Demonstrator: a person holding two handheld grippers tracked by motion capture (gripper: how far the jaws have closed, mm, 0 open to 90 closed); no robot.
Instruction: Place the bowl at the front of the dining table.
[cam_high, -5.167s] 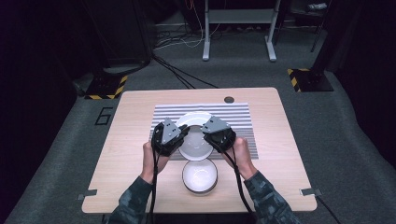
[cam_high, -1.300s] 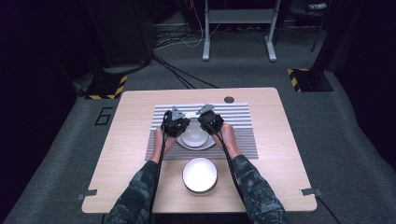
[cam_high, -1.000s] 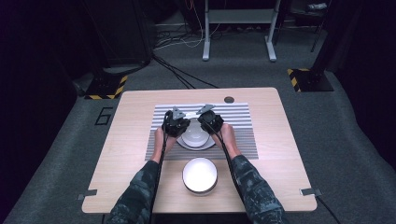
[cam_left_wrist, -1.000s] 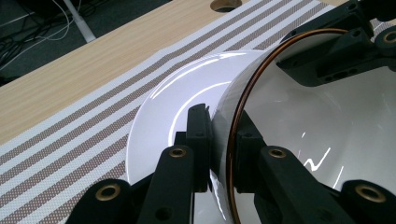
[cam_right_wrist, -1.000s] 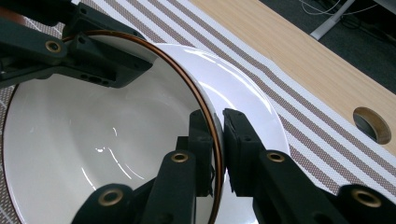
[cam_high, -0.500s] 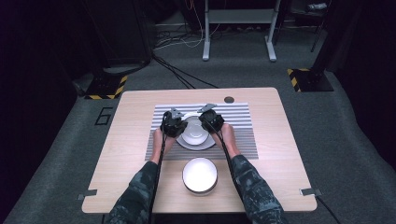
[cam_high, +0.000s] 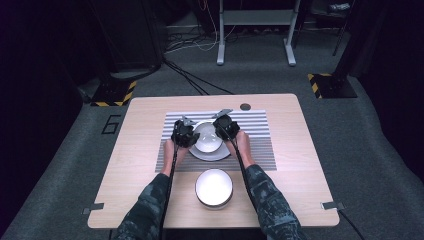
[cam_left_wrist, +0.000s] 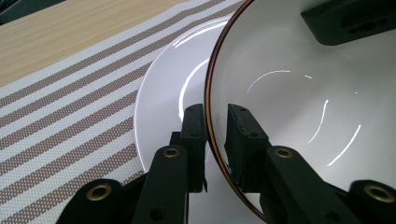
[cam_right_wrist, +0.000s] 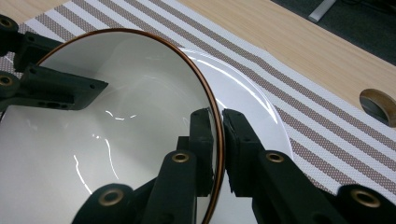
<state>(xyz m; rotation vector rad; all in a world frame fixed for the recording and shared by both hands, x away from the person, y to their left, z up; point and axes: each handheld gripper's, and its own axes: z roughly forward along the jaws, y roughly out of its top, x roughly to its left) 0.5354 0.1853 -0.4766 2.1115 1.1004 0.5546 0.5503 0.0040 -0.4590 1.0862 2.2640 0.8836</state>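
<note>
White bowls, two: empty brown-rimmed white bowl (cam_high: 207, 137) on white plate (cam_high: 218, 154), rim pinched by left gripper (cam_left_wrist: 215, 122) and right gripper (cam_right_wrist: 218, 127); second white bowl (cam_high: 214, 187) nearer, empty.

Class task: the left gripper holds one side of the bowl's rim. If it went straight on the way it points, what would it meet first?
Probably the right gripper: the left gripper points across the bowl, whose far rim the right one pinches. Depth is unclear; the bowl's inner wall might come first.

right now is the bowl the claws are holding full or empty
Empty: both gripper views show the bowl with a bare white inside and only light glints, each claw pinching its rim.
</note>
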